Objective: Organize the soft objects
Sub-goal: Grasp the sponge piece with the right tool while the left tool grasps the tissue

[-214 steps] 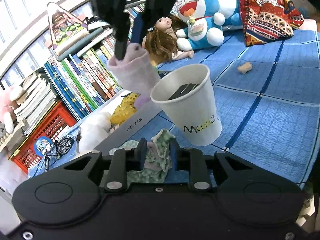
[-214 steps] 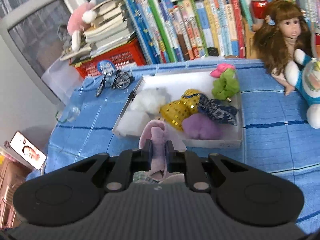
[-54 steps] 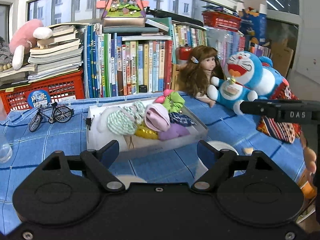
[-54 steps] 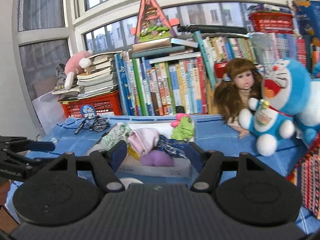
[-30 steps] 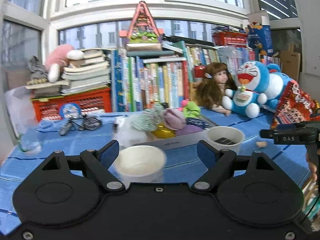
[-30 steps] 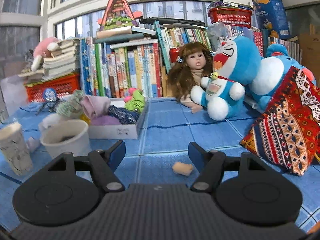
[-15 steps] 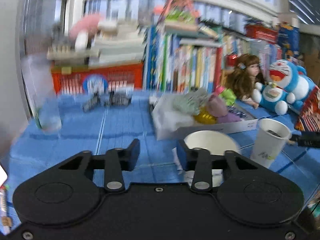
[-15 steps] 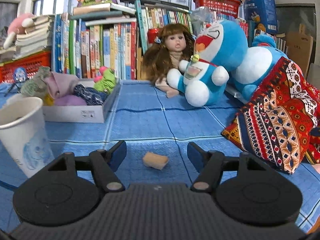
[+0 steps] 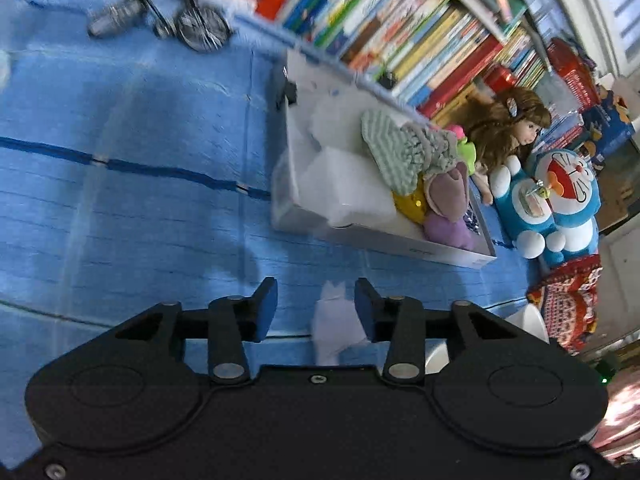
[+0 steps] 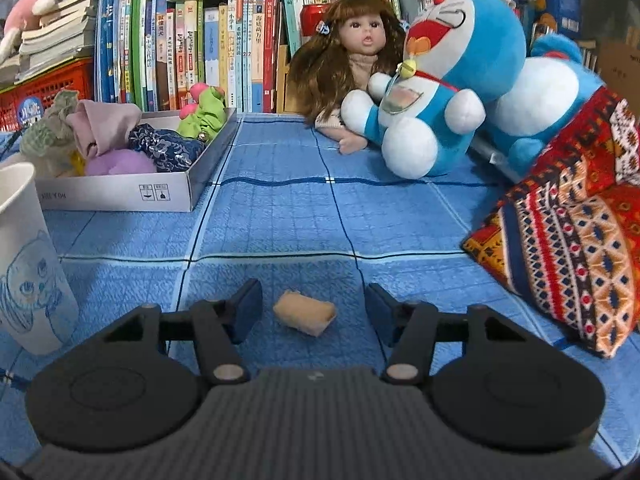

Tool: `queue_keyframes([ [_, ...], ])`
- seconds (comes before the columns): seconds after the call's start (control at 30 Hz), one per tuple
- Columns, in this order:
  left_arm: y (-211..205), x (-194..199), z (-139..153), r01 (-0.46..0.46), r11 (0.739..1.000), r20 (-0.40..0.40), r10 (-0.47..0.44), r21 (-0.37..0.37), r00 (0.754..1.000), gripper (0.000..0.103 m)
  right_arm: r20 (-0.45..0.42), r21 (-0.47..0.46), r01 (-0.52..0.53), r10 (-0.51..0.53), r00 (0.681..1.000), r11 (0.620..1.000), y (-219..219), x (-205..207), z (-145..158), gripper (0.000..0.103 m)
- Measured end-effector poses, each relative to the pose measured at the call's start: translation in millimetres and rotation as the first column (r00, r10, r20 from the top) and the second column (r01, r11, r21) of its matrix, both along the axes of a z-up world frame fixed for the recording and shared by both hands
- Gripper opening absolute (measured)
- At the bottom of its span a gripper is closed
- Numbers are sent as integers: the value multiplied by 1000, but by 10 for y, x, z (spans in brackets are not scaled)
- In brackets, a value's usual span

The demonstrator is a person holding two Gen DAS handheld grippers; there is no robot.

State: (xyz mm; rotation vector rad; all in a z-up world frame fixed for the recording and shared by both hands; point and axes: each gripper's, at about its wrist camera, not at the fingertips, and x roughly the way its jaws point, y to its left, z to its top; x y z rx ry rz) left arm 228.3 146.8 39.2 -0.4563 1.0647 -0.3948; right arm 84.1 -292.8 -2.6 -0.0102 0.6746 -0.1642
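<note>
My right tongs are straddling a sponge piece; the box is lying behind-left, a paper cup left, plush toy behind-right.

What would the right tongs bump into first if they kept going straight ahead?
Probably the small tan soft piece on the blue cloth. It lies just ahead, between the right tongs' closing jaws, not yet touched. Depth is hard to judge.

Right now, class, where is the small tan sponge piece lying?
In the right wrist view, the tan sponge piece lies on the blue cloth between the right gripper's closing jaws, untouched.
</note>
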Motion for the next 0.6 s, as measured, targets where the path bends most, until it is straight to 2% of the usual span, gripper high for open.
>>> queue_keyframes([
  [0.03, -57, 62, -6, 15, 1000, -22, -15, -6, 1000, 49, -3, 3, -4, 4, 1000, 1000, -2, 11, 0, 69],
  [0.13, -213, 193, -75, 54, 998, -110, -55, -11, 992, 51, -8, -1, -17, 17, 1000, 1000, 3, 24, -1, 66],
  [0.2, -295, 264, -129, 67, 998, -175, -66, -1, 982, 51, -9, 7, -25, 25, 1000, 1000, -4, 25, 4, 58],
  [0.23, -324, 276, -144, 69, 998, -190, -66, 5, 980, 49, -8, 9, -28, 28, 1000, 1000, -7, 23, 6, 50],
  [0.33, -404, 294, -150, 78, 996, -199, -70, 35, 978, 40, -5, 12, -39, 39, 999, 999, 3, 13, 9, 36],
  [0.37, -420, 295, -156, 80, 996, -202, -72, 33, 977, 31, -2, 10, -43, 43, 999, 999, 11, 9, 10, 36],
  [0.6, -453, 249, -17, 63, 997, -133, -57, 39, 990, 32, 18, 27, -51, 50, 999, 998, 19, -14, 64, 35],
])
